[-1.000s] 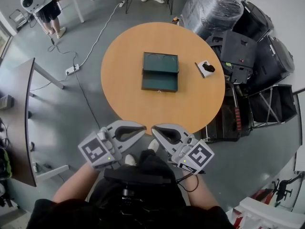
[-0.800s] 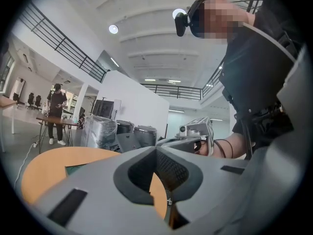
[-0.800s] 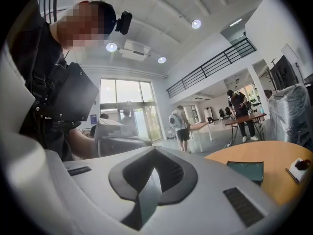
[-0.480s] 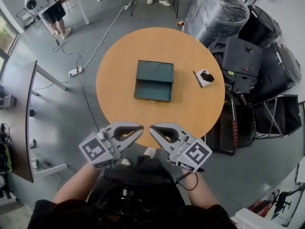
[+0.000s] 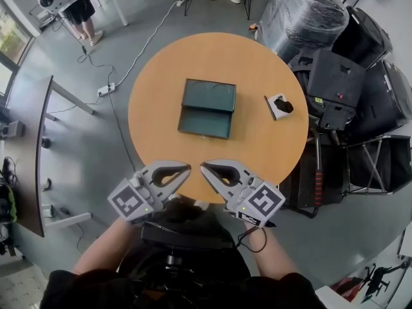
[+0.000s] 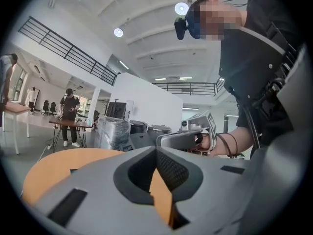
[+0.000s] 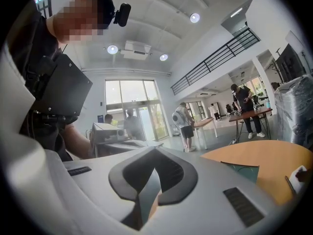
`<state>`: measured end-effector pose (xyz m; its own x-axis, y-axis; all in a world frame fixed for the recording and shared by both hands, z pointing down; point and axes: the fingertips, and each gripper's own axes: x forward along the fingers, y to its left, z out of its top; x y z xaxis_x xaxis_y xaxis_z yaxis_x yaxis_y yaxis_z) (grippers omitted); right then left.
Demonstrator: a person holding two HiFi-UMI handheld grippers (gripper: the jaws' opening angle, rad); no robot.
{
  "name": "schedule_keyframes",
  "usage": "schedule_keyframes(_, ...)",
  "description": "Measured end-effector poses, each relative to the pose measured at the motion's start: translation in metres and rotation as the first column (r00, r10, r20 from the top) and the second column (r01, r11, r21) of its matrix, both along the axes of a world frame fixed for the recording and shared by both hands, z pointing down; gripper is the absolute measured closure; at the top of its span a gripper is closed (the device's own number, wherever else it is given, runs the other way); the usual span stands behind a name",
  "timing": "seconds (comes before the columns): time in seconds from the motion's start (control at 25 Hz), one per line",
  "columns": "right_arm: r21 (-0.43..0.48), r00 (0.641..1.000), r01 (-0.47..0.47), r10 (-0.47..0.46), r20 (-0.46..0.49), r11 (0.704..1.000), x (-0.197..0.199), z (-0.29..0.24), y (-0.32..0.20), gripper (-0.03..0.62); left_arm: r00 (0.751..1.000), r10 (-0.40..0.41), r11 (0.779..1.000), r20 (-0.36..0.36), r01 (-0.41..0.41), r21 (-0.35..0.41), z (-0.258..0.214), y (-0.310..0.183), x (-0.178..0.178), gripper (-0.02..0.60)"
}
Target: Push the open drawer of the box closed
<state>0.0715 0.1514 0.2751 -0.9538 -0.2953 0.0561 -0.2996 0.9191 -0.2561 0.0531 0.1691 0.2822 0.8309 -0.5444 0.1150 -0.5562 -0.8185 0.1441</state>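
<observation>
We hold left gripper (image 5: 186, 167) and right gripper (image 5: 204, 166) at the table (image 5: 151, 111) near edge, both sets of jaws closed tight, both empty, box (image 5: 209, 95) mid-table, drawer (image 5: 205, 122) open toward us

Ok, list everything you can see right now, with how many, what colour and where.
table: one, round, orange-brown, centre of the head view
box: one, dark green, mid-table, its drawer open toward the person
white card: one, black object on it, on the table right of the box
black cases: several, floor right of the table
plastic-wrapped bundle: one, dark, beyond the cases
power strip: one, white, floor left of the table
desk: one, dark, far left
people: two, partly cropped, top edge
left tool: one, grey, shut, empty, at the table's near edge
right tool: one, grey, shut, empty, beside the left
</observation>
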Motion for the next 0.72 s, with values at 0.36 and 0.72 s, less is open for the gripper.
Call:
schedule_keyframes(0.36,-0.038,0.999,-0.050,0.050,-0.020,0.998,0.001,0.027,-0.040,0.588,1.000,-0.005,1.000,0.028,0.004,0.027,0.021,-0.039,0.000,0.569)
schedule_keyframes(0.72,-0.151,0.989,-0.134,0.121,-0.091,0.979,-0.014,0.079,-0.084,0.586,0.994,0.089,0.996,0.063,-0.088,-0.015,0.070,-0.076,-0.012,0.569)
